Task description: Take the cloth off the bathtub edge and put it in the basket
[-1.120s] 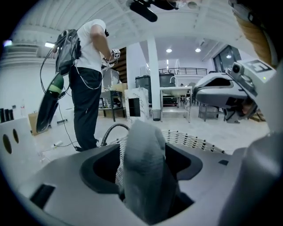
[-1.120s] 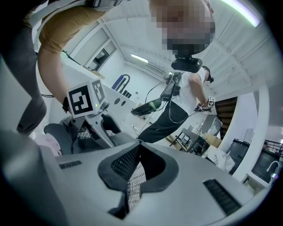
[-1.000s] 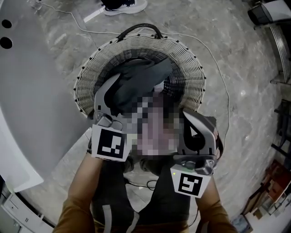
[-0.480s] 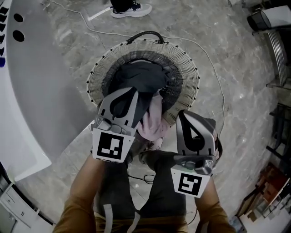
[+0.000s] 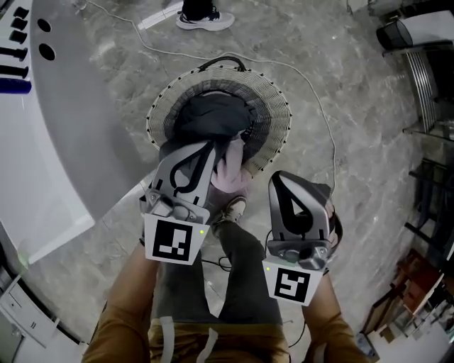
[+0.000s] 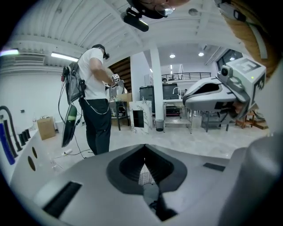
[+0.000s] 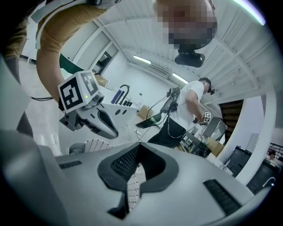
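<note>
A round wicker basket stands on the marble floor and holds a dark cloth. A pink cloth lies over its near rim. My left gripper hangs above that rim beside the pink cloth. Its jaws have just been closing and now stand shut with nothing between them, as the left gripper view shows. My right gripper is to the right, outside the basket, also shut and empty. The white bathtub curves along the left.
Dark bottles stand on the tub's rim. A cable runs over the floor past the basket. Another person's shoe is at the top, and that person stands ahead. Metal racks line the right side.
Both grippers have lifted up and away from the basket. The left jaws have gone from wide open over the cloths to shut. The pink cloth stays at the basket's near rim.
</note>
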The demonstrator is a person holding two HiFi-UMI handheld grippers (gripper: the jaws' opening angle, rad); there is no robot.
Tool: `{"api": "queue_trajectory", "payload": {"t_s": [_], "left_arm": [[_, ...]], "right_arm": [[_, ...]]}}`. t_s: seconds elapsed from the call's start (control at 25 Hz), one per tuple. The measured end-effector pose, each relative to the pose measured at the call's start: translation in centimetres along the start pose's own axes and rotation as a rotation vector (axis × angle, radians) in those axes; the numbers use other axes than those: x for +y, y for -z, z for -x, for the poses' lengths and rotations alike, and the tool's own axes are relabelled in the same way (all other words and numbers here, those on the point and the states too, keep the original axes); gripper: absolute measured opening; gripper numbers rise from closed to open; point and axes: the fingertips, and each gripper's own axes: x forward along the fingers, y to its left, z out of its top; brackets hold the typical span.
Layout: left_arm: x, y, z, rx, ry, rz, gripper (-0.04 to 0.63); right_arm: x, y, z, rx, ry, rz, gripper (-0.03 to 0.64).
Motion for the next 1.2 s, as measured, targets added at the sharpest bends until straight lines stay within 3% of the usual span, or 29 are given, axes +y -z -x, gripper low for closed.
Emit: {"api": "queue_trajectory", "payload": {"t_s": [0.32, 0.88, 1.2], "left_arm": [[-0.5, -10.6, 5.9, -0.040, 0.003, -0.057, 0.008], [-2.1, -29.8, 17.9, -0.184, 0.001, -0.146, 0.008], [-1.9, -36.0, 23.8, -0.251, -0.032, -0.195, 0.008]], "right_arm": [[-5.1, -6.5, 4.6, -0.003, 0.021, 0.009, 0.005], [-14.9, -20.9, 15.2, -0.062, 0.128, 0.076, 0.005], [-17.4, -27.7, 19.6, -0.138, 0.191, 0.123, 0.005]]}}
